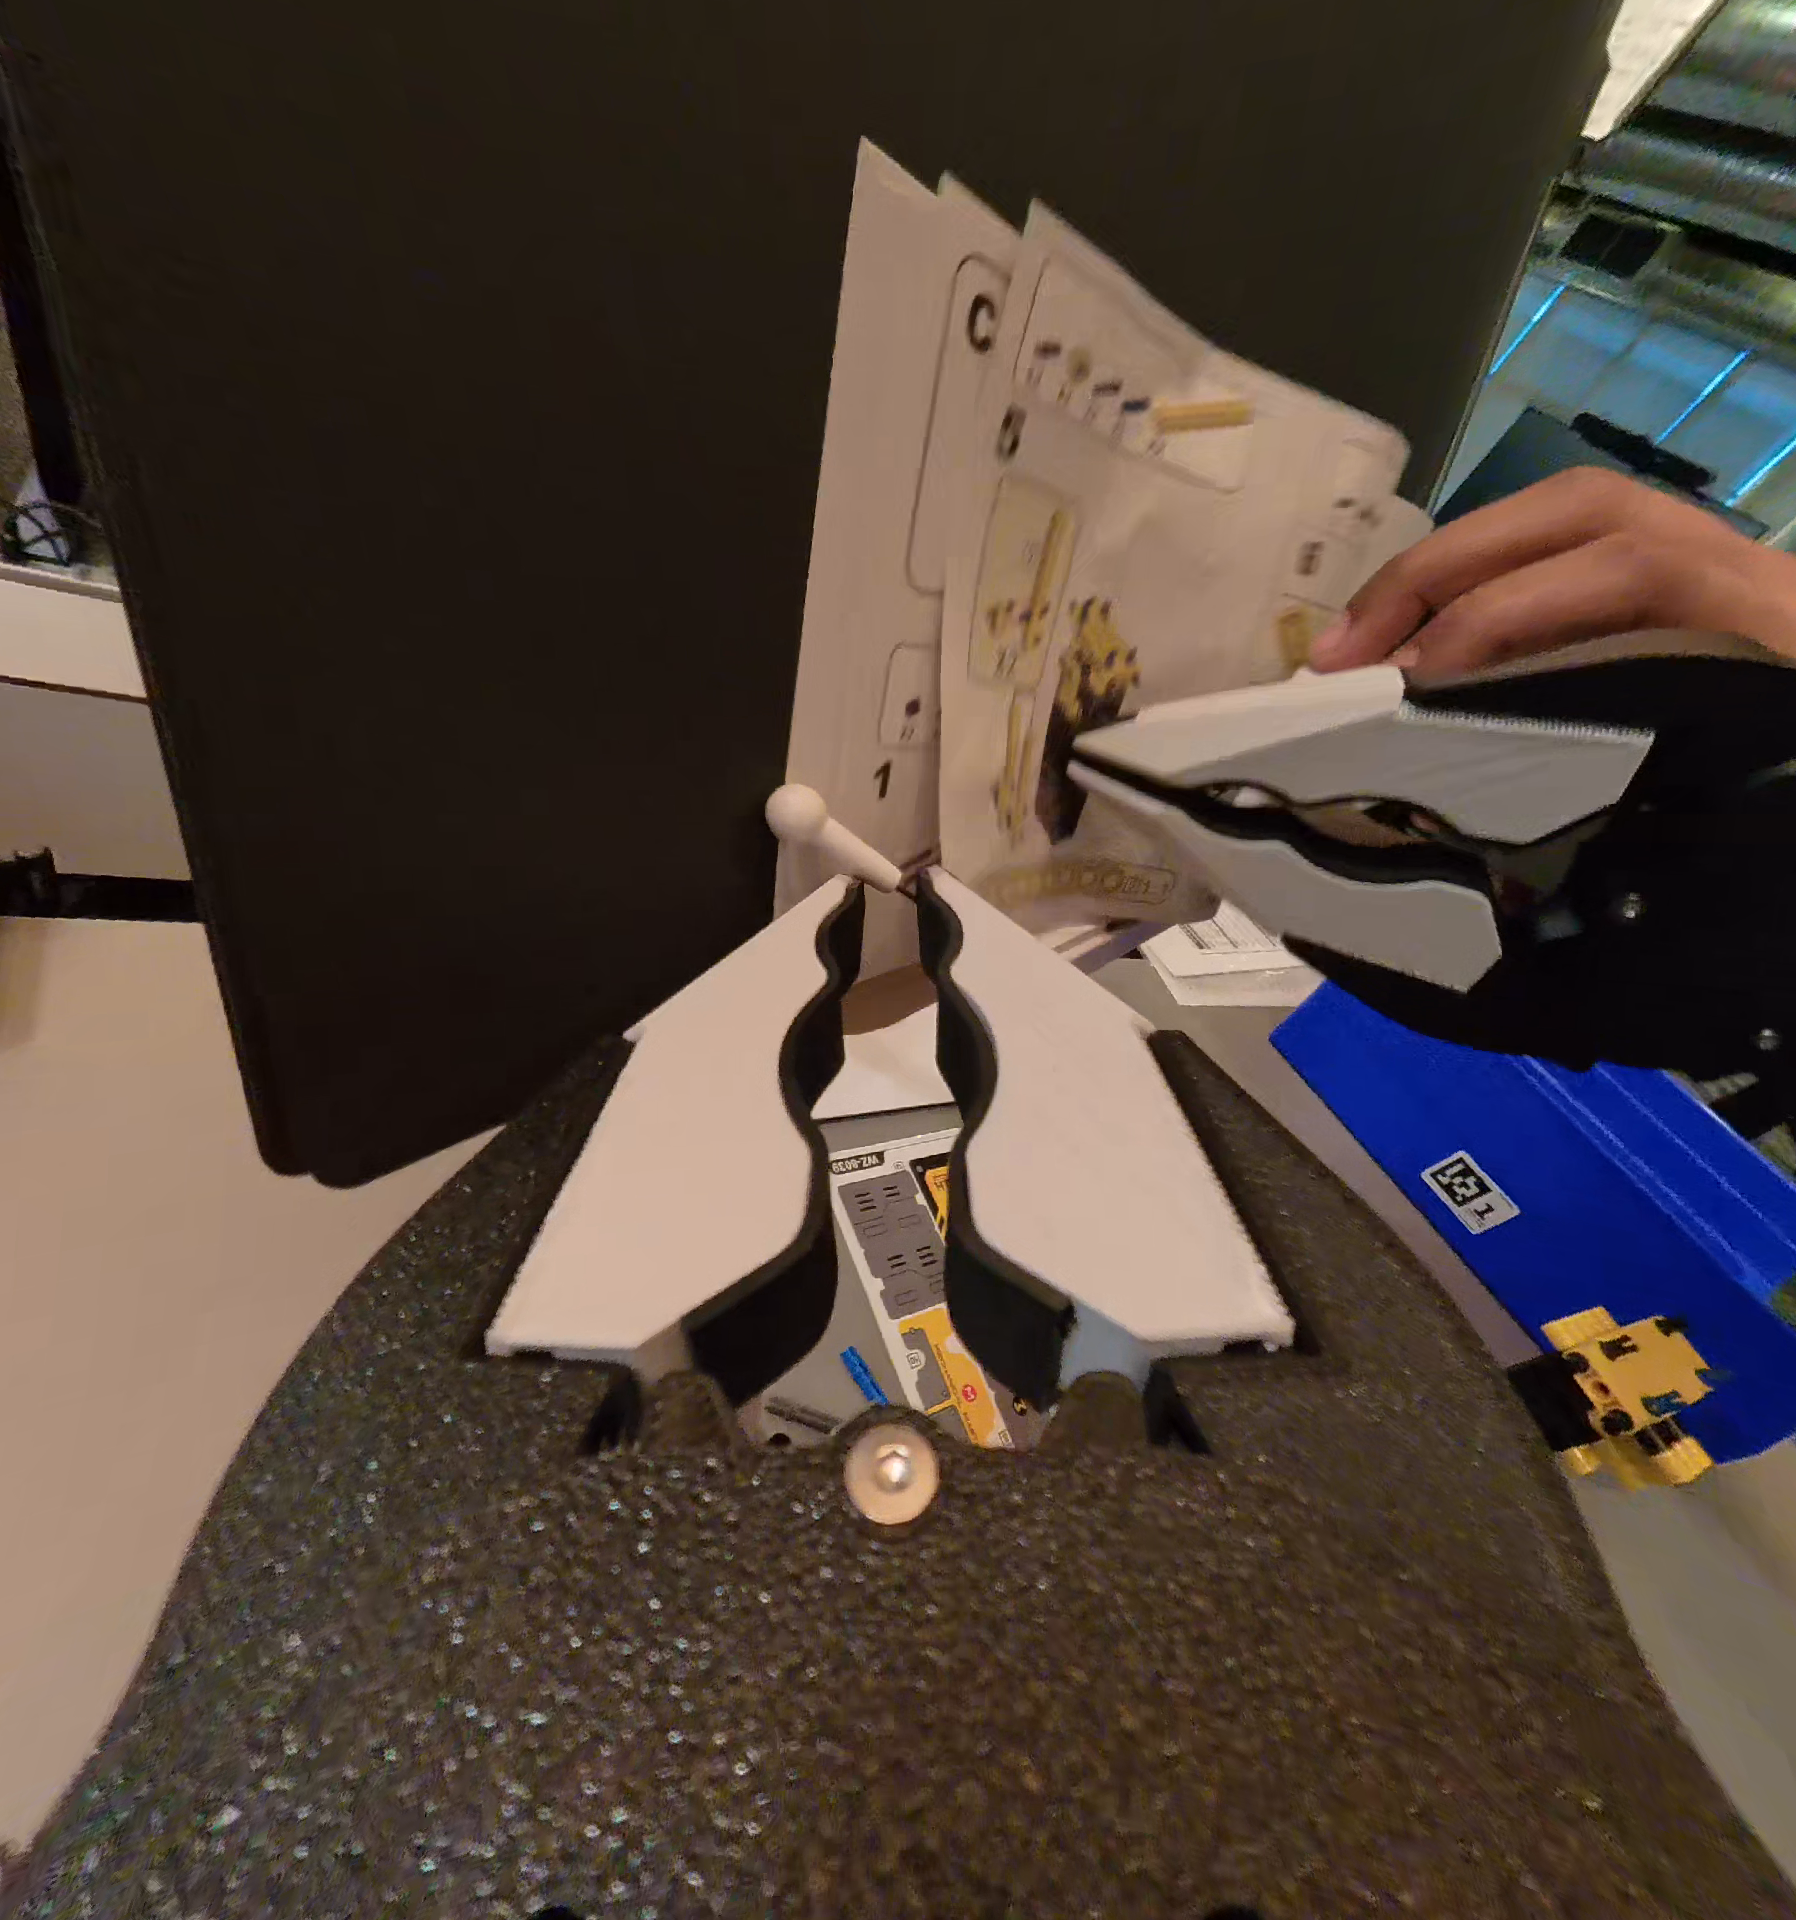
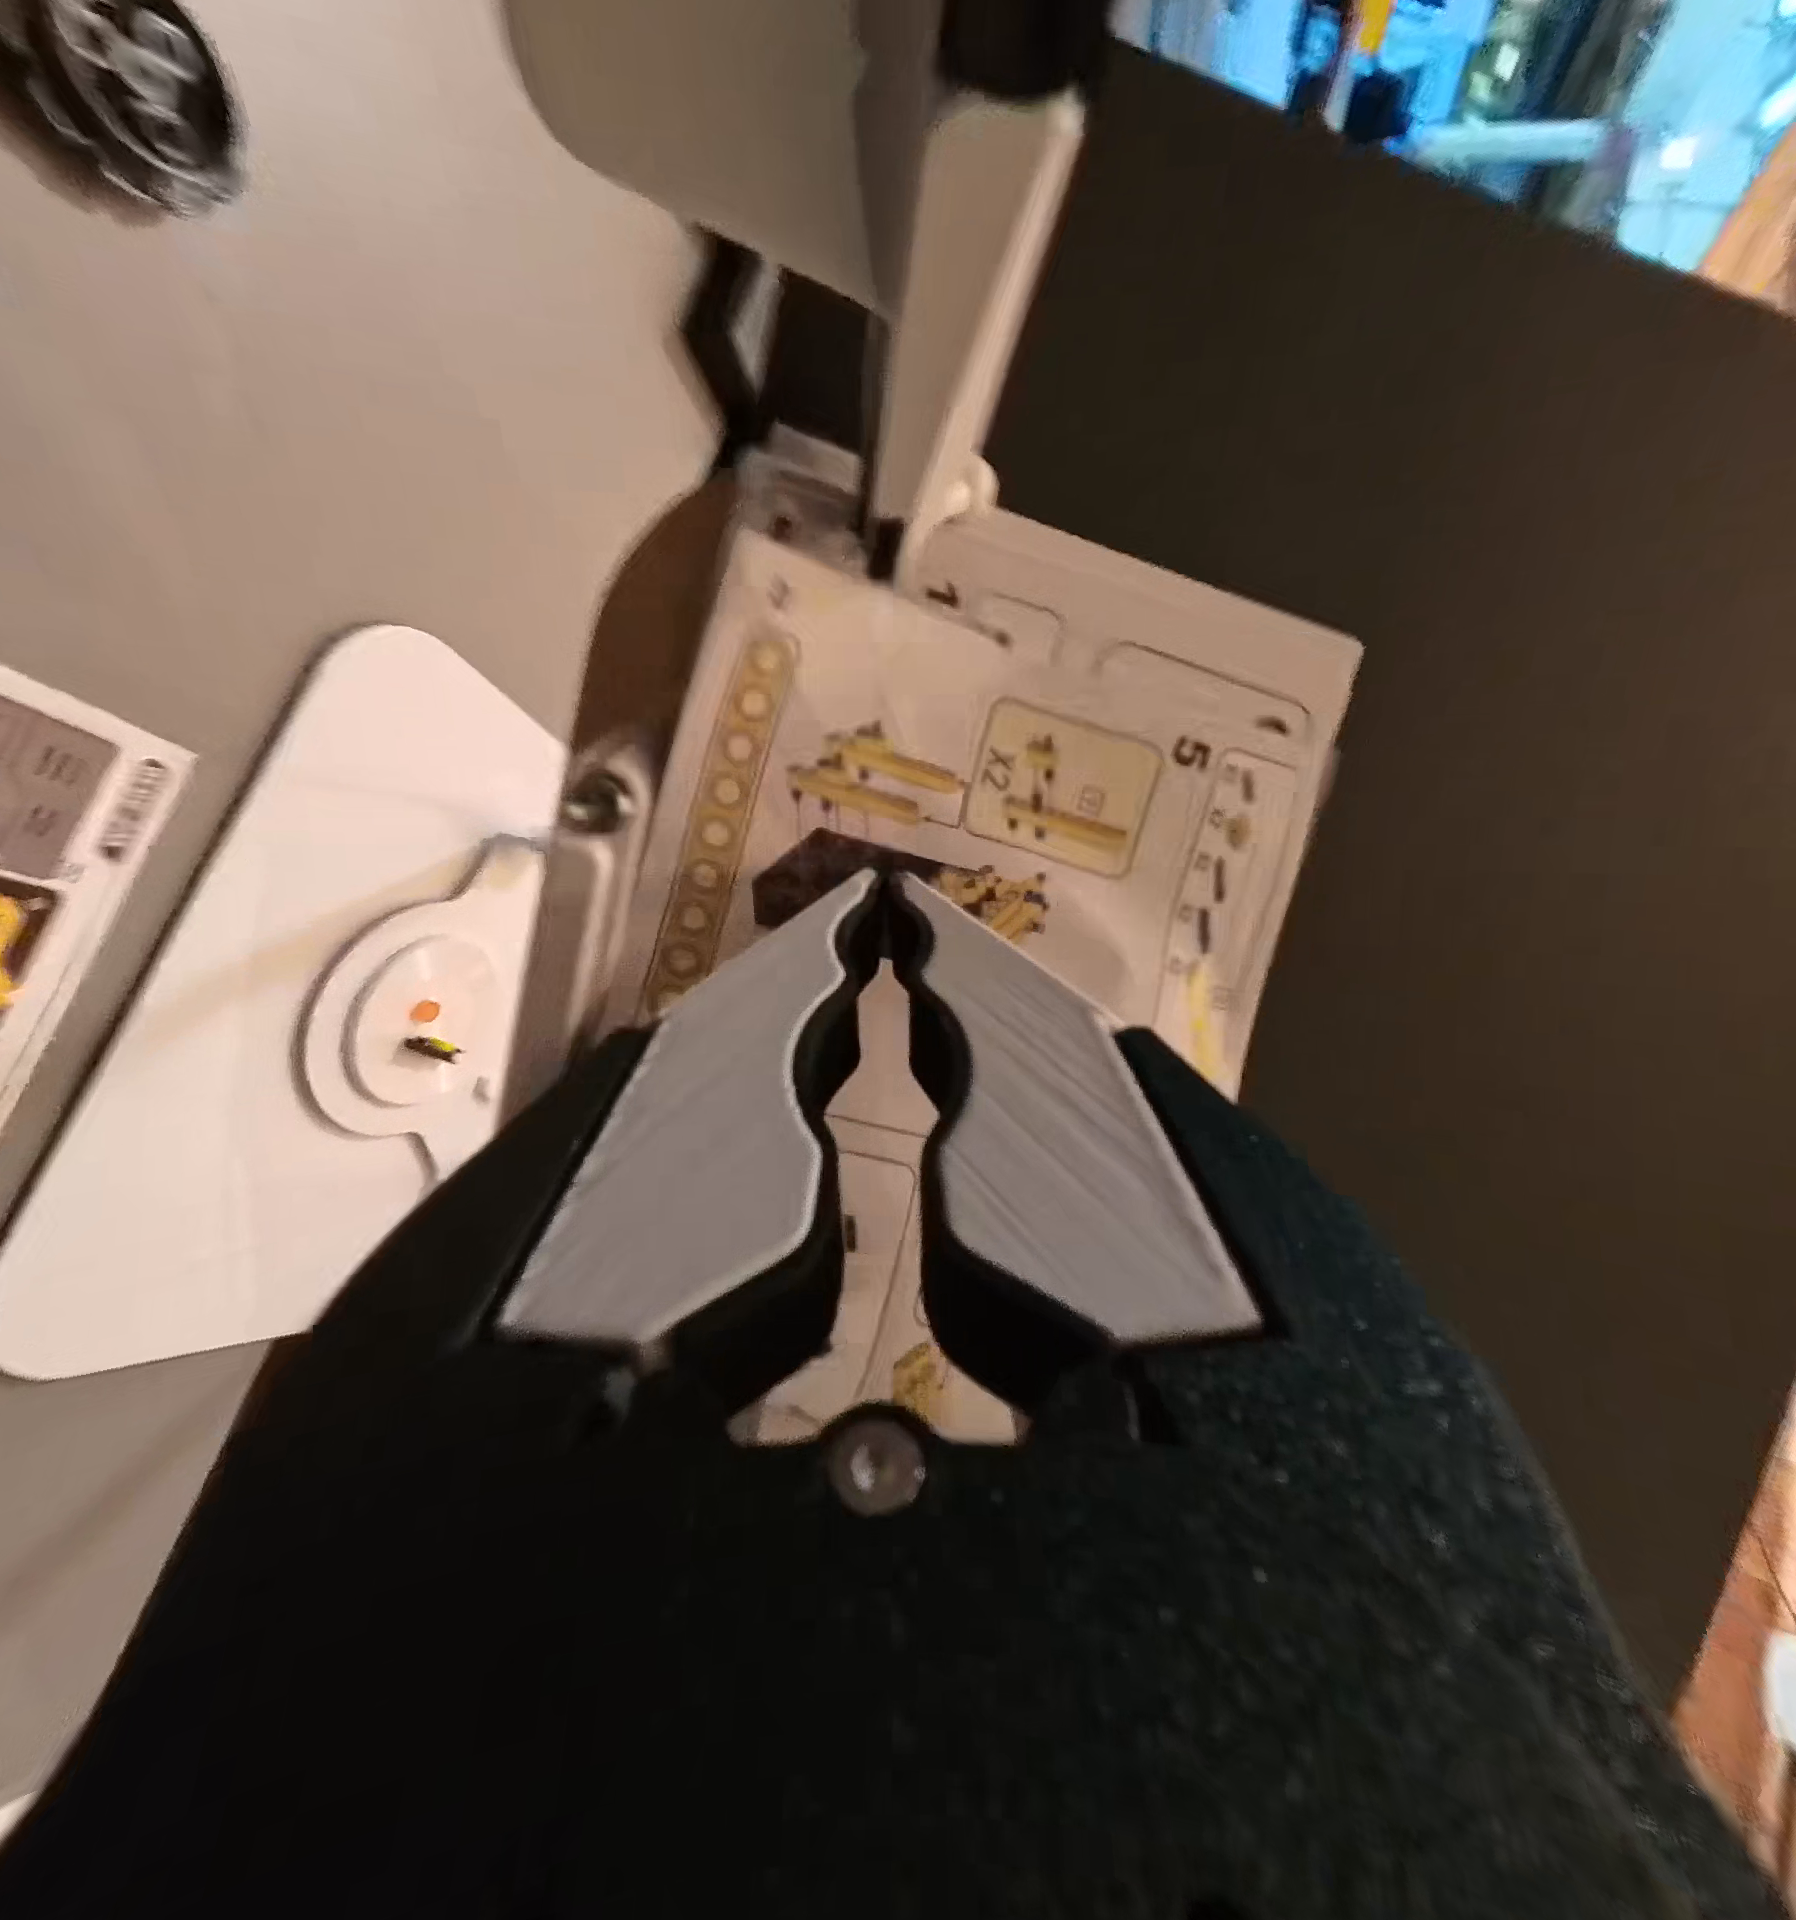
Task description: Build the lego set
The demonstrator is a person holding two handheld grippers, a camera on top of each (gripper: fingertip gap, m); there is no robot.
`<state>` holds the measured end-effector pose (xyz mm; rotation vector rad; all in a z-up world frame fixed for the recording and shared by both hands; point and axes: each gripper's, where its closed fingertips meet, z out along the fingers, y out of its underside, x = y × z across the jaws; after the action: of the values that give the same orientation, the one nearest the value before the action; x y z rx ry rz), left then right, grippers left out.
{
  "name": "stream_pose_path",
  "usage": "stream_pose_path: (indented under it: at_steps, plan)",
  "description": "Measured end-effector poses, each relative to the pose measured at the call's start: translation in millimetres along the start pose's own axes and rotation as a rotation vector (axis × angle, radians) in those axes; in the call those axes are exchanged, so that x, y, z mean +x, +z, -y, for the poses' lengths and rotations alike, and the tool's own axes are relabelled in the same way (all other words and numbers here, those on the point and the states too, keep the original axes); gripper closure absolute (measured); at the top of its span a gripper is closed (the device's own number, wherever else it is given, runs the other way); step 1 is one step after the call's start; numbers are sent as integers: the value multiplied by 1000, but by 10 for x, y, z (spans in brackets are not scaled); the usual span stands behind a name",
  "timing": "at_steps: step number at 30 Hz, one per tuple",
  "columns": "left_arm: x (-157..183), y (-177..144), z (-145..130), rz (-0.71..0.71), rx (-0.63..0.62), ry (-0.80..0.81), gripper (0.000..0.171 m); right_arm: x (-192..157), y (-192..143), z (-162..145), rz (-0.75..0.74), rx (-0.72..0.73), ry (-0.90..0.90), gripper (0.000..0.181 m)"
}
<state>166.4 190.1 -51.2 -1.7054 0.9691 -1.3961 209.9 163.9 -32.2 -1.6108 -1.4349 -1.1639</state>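
Left wrist view: the instruction booklet point(image 1: 1070, 582) stands fanned against the black panel point(image 1: 561, 520) at 12 o'clock. My left claw point(image 1: 889, 883) is clenched on a white pin point(image 1: 821, 826) at the booklet's foot. My right claw point(image 2: 883, 883), clenched, nips one page. A blue box point(image 1: 1559, 1195) lies on the bench point(image 1: 146, 1247) at 3 o'clock.

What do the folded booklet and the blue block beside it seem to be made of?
The booklet looks like thin matte printed paper: its pages fan and curl. The blue block looks like smooth, slightly glossy plastic, judging by its crisp edges and soft sheen, though painted material is possible.
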Motion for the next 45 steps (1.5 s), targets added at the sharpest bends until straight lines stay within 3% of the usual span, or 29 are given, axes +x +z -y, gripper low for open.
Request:
stream_pose_path:
  at_steps: [7,17,29,32,35,37,39,42,45]
  plan:
    - [52,-48,-6,-12,85,63,164,120,37,-73,-106,0,94,181]
    - [208,22,93,2,97,277,165,39,141,169,-74,105,142,181]
    - [179,120,137,31,79,250,165,51,133,160,-87,96,165,181]
    - [162,97,123,43,90,252,164,143,44,133,-122,95,210,181]
    - [132,39,81,68,75,255,162,276,-225,87,-150,134,377,180]
    - [129,-38,25,75,55,275,160,382,-463,-98,-180,140,546,178]
    - [161,-179,51,65,95,308,159,500,-702,-512,-240,102,741,178]
    - [193,-396,201,71,171,336,159,647,-1033,-1502,-389,-13,1063,171]
    - [135,-478,303,122,177,364,159,667,-1309,-2509,-512,-53,1487,140]
